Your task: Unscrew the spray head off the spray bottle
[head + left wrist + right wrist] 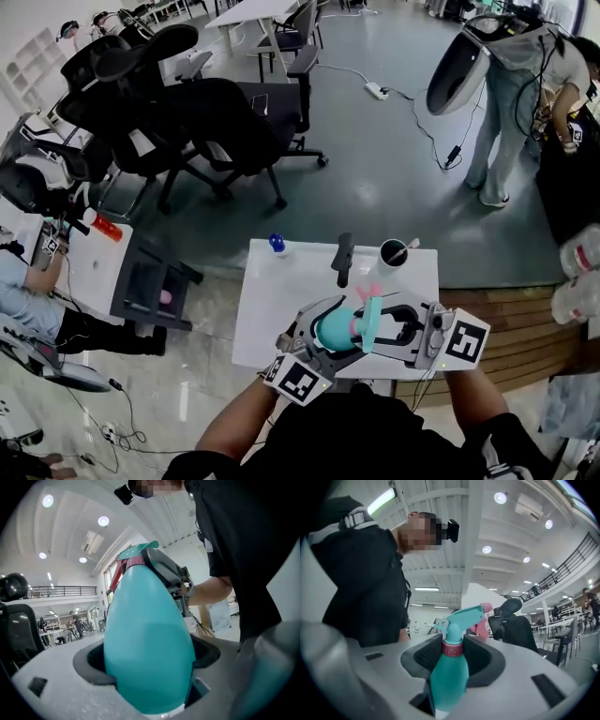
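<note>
Right gripper (pixel 453 651) jaws are closed on the pink collar (pixel 453 649), right under the spray head (pixel 464 618), with a dark pad pressing each side of the neck. The teal nozzle sticks up and away past the fingertips.

Left gripper (pixel 150 665) jaws are clamped on the fat teal body of the spray bottle (pixel 150 639). The body fills the gap, and its pale base sits low and close to the left gripper's camera.

Key relation: the bottle's long axis runs base-to-head across both pairs of jaws, not along them. In both gripper views it reads roughly upright with the head on top. In the head view the body lies toward the left gripper and the head toward the right, so it is probably leaning; exact tilt unclear.

The right gripper is the one on the threaded joint, and the left is only the anchor. My read is that any unscrewing turn has to go about that base-to-head axis while the left holds the body fixed.

Pose: both grippers point about level and face each other, meeting close in front of the person's chest. Forearms come in from below in the head view.

The bottle is in the air above the near edge of the white desk (pixel 272 319), not touching it. A black cup (pixel 392 254) and a small blue-capped bottle (pixel 277 244) sit farther back, well apart.
</note>
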A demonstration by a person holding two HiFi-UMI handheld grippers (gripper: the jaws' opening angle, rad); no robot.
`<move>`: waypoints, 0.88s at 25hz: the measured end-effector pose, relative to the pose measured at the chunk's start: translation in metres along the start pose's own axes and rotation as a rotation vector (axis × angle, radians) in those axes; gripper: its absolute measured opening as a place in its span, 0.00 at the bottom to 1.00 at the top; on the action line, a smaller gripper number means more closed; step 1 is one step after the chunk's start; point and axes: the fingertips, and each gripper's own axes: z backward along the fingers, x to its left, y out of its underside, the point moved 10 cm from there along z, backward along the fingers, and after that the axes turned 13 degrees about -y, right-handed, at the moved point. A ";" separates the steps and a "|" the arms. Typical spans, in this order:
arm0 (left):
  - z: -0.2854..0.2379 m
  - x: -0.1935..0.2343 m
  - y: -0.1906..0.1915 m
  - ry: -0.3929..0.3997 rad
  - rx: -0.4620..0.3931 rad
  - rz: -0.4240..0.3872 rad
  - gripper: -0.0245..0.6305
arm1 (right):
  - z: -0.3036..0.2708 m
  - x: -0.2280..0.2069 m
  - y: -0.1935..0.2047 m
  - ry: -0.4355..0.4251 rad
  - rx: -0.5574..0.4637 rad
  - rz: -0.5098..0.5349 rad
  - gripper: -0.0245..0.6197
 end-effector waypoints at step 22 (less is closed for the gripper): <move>-0.026 -0.015 0.029 -0.243 0.131 0.011 0.75 | 0.008 0.010 0.019 0.460 -0.067 -0.182 0.25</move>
